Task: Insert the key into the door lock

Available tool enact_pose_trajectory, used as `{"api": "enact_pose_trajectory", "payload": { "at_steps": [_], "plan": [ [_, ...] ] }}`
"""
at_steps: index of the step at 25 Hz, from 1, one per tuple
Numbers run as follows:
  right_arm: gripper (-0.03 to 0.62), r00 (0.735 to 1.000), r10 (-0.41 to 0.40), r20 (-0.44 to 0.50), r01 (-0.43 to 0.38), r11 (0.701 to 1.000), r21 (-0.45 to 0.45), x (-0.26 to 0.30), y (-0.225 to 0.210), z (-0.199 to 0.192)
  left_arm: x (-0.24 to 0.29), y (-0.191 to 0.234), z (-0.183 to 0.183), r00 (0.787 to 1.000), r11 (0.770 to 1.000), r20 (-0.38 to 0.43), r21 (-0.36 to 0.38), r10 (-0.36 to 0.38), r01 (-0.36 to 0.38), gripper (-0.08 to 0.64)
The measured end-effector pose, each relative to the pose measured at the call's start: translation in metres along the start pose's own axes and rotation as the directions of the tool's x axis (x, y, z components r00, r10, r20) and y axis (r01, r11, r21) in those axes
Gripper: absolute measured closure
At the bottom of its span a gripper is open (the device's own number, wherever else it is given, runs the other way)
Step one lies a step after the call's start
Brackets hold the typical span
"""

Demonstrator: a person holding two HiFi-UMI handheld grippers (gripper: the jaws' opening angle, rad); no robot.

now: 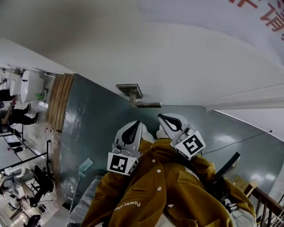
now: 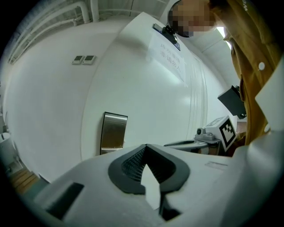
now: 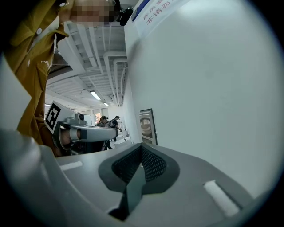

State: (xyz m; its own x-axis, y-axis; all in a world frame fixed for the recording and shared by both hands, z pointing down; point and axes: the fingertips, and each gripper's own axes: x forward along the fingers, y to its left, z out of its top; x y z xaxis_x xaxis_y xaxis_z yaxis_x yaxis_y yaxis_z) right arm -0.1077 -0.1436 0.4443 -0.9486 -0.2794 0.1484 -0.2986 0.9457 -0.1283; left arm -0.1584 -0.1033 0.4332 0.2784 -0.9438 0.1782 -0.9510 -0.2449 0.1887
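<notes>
One brushed-metal lock plate (image 1: 130, 91) sits on the white door (image 1: 177, 57) just above the middle of the head view, and its lever handle (image 1: 148, 105) runs out toward 3 o'clock. Below it, at about 6 o'clock and close but apart from it, is the left gripper (image 1: 136, 124). Its jaws are pressed together pad against pad, and its own view shows nothing between them; there the plate stands at 11 o'clock of the jaw tips. The right gripper (image 1: 163, 118) is just beside the left one, at roughly 5 o'clock of the handle's free end. Its jaws are also closed on each other with nothing seen in them, and its own view puts the plate at 12 o'clock beyond the tips. Each gripper carries a marker cube, the left cube (image 1: 120, 163) at 7 o'clock and the right cube (image 1: 191, 145) at 4 o'clock of the pair. A mustard jacket (image 1: 164, 190) fills 6 o'clock. The grey-green floor (image 1: 88, 128) spreads toward 8 o'clock, with a wooden strip (image 1: 60, 104) at 9 o'clock. A sign with red characters (image 1: 266, 13) hangs at 1 o'clock.
</notes>
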Motion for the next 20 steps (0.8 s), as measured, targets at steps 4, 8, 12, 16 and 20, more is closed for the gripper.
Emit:
{"api": "enact_pose_trajectory", "payload": {
  "at_steps": [4,8,12,16,20],
  "plan": [
    [0.586,1.0,0.01,-0.002,-0.01,1.0,0.01,0.003,0.006,-0.002,-0.007,-0.002,0.003,1.0,1.0,0.015,-0.009,0.007,-0.007,0.557],
    [0.586,0.998,-0.005,-0.056,0.008,0.998,0.06,0.0,0.01,-0.009,-0.01,-0.006,0.001,1.0,1.0,0.011,-0.02,-0.004,0.004,0.557],
    [0.586,1.0,-0.005,-0.031,0.006,0.999,0.038,0.0,0.011,-0.005,-0.011,-0.006,0.002,1.0,1.0,0.017,-0.029,-0.009,0.009,0.557],
    [0.586,0.999,-0.015,-0.044,0.017,0.999,0.044,-0.003,0.011,-0.005,-0.011,-0.007,0.004,1.0,0.999,0.023,-0.036,-0.017,0.018,0.557],
    [0.586,0.999,-0.023,-0.043,0.025,0.999,0.043,-0.008,0.012,-0.003,-0.012,-0.011,0.005,0.999,0.999,0.021,-0.046,-0.025,0.026,0.557]
  ]
}}
